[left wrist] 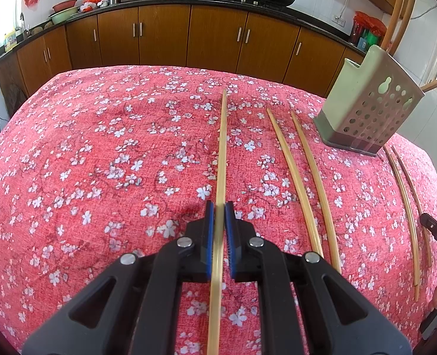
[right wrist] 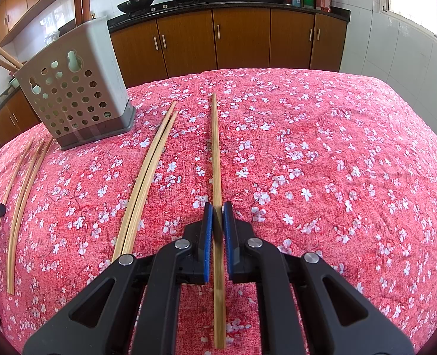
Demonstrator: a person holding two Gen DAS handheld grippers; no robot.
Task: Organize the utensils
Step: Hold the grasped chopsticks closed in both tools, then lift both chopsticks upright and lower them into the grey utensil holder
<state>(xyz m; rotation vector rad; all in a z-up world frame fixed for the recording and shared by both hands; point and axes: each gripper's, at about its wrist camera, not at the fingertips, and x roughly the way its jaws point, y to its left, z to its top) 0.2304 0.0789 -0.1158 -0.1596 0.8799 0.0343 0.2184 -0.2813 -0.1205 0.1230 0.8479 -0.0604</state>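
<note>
Each tool, left tool (left wrist: 219,207) and right tool (right wrist: 217,207), clamps one chopstick (left wrist: 222,148) (right wrist: 216,148) above the floral-clothed counter (left wrist: 100,162) near the perforated holder (left wrist: 366,112).

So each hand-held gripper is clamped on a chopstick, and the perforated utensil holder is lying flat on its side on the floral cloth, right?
Not quite. The utensil holder stands upright on its base, as the right wrist view shows. The rest holds: the left hand-held gripper and right hand-held gripper are each clamped on a chopstick.
</note>
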